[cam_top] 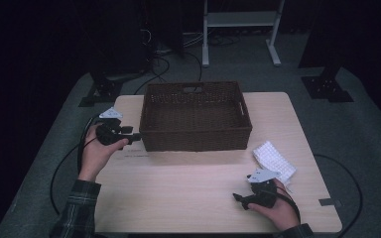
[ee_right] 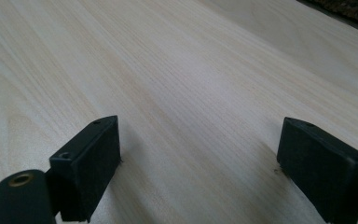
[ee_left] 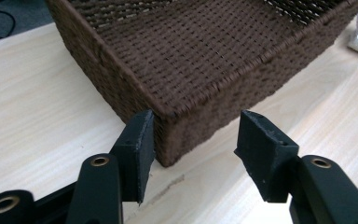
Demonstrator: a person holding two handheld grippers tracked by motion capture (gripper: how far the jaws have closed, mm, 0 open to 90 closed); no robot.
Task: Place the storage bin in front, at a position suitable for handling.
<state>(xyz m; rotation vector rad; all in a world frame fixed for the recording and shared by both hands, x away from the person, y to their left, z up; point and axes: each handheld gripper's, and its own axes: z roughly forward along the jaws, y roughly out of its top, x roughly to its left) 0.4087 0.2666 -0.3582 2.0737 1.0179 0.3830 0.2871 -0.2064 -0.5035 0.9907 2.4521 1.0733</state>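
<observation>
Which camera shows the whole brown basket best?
The high view: the whole basket sits on the table, rim and handle holes clear. The left gripper view shows one corner close up, by the left gripper. The right gripper view catches a dark sliver at its top edge.
</observation>
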